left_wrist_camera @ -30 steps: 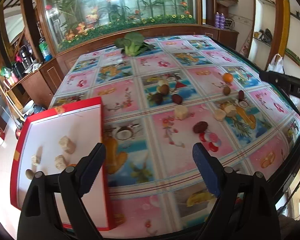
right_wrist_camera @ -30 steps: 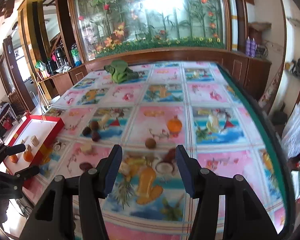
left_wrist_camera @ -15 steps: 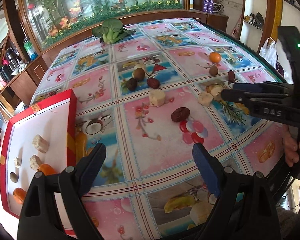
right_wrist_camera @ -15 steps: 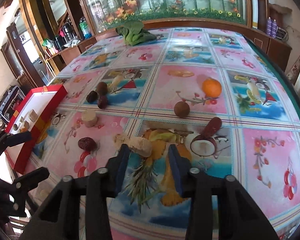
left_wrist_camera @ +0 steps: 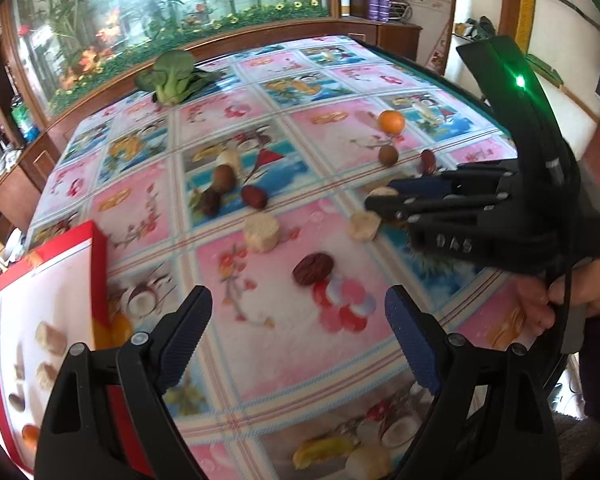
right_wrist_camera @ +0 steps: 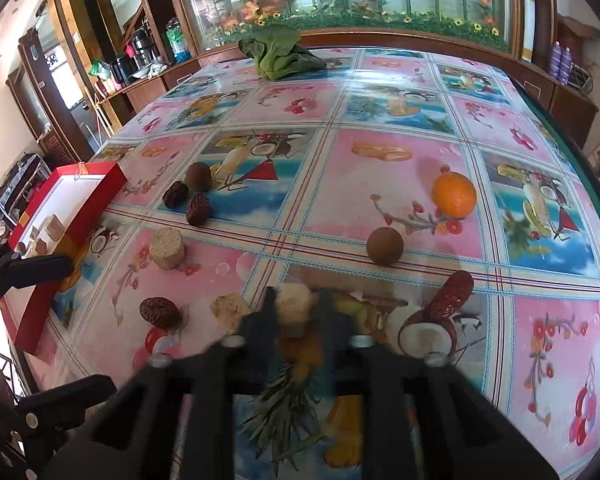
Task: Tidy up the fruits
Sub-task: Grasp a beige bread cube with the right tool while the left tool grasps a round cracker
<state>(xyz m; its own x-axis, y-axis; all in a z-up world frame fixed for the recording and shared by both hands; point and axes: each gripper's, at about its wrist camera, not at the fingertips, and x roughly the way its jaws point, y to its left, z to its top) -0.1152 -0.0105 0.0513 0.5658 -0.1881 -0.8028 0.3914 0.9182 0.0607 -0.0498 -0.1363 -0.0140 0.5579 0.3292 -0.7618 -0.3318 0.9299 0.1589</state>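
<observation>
Right gripper (right_wrist_camera: 296, 312): jaws just closing, gripping a pale fruit chunk (right_wrist_camera: 295, 300) near the orange (right_wrist_camera: 454, 194), to lift it.
Left gripper (left_wrist_camera: 298, 334): jaws open, empty, by the red tray (left_wrist_camera: 96, 248) where sorted pieces lie.

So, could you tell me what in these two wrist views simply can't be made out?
- Right wrist view: the right gripper is motion-blurred, so the pads' contact with the pale chunk is unclear.
- Left wrist view: the pieces in the red box are smeared, and the box is cut off by the frame edge and the left gripper.
- Left wrist view: the right gripper hides that chunk.
</observation>
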